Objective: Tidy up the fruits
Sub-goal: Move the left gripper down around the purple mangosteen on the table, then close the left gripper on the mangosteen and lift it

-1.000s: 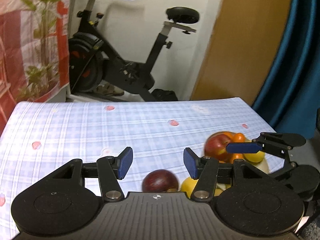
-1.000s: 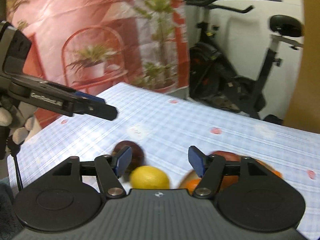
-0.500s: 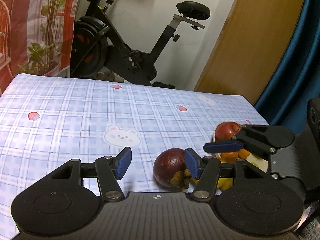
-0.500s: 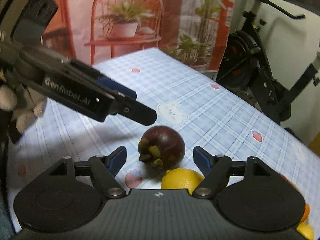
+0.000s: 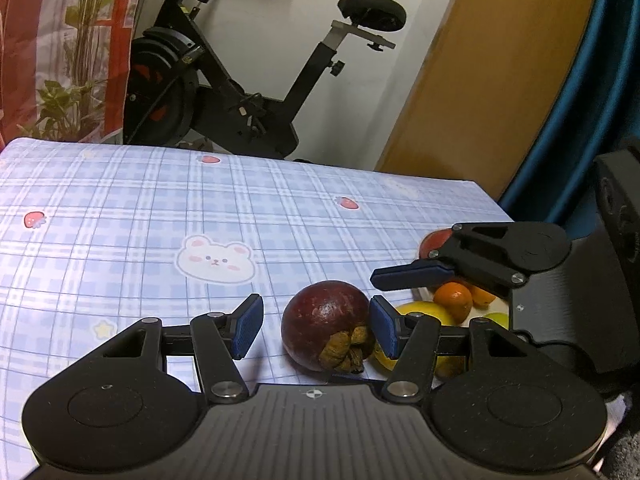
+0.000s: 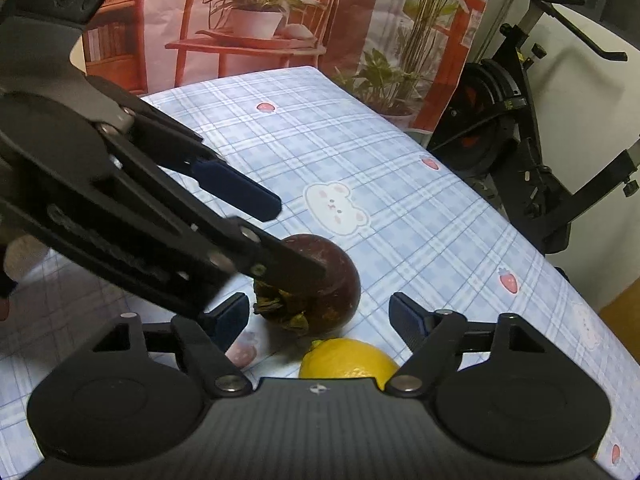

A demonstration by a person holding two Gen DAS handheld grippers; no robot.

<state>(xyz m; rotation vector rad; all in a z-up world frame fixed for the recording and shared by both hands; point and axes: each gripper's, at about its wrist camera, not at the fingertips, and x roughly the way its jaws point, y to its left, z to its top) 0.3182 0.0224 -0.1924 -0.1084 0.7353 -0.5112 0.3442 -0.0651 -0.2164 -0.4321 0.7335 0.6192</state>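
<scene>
Surface [image 5: 120,208] is covered in blue plaid cloth with bear and strawberry prints; exercise bike [image 5: 240,92] is seen behind. Round, matte maroon mangosteen [image 5: 324,330] is bracketed by left gripper [image 5: 316,326], jaws apart, right pad touching. Smooth lemon [image 6: 348,364] sits just beside. Right gripper [image 6: 320,314] jaws are spread wide, holding nothing.
</scene>
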